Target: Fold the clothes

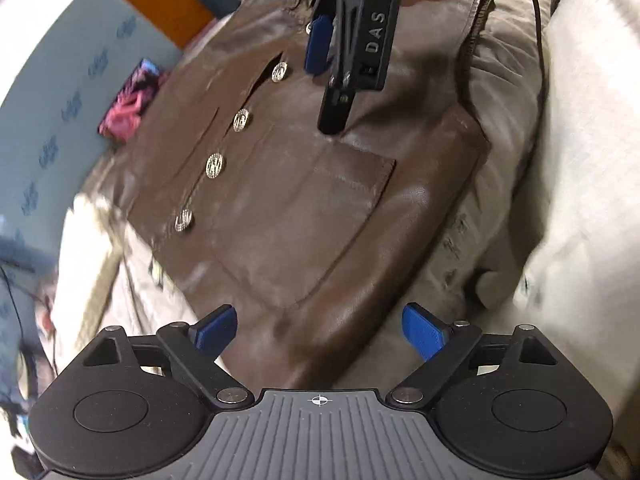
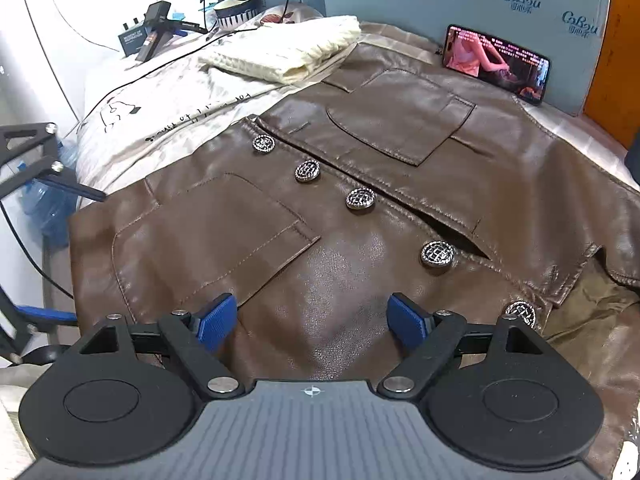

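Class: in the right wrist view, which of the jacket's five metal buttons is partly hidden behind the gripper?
The lowest button, at the row's right end; the gripper frame covers its bottom. The other four show fully.

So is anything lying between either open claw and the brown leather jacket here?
Nothing visible. The left claw and right claw both hover open directly over the brown leather jacket. The folded cream knit only overlaps its far edge.

Left wrist view: phone at 10 o'clock motion-blurred, screen unreadable. Brown jacket collar hidden behind right gripper. Right wrist view: jacket hem cut off at 3 o'clock.
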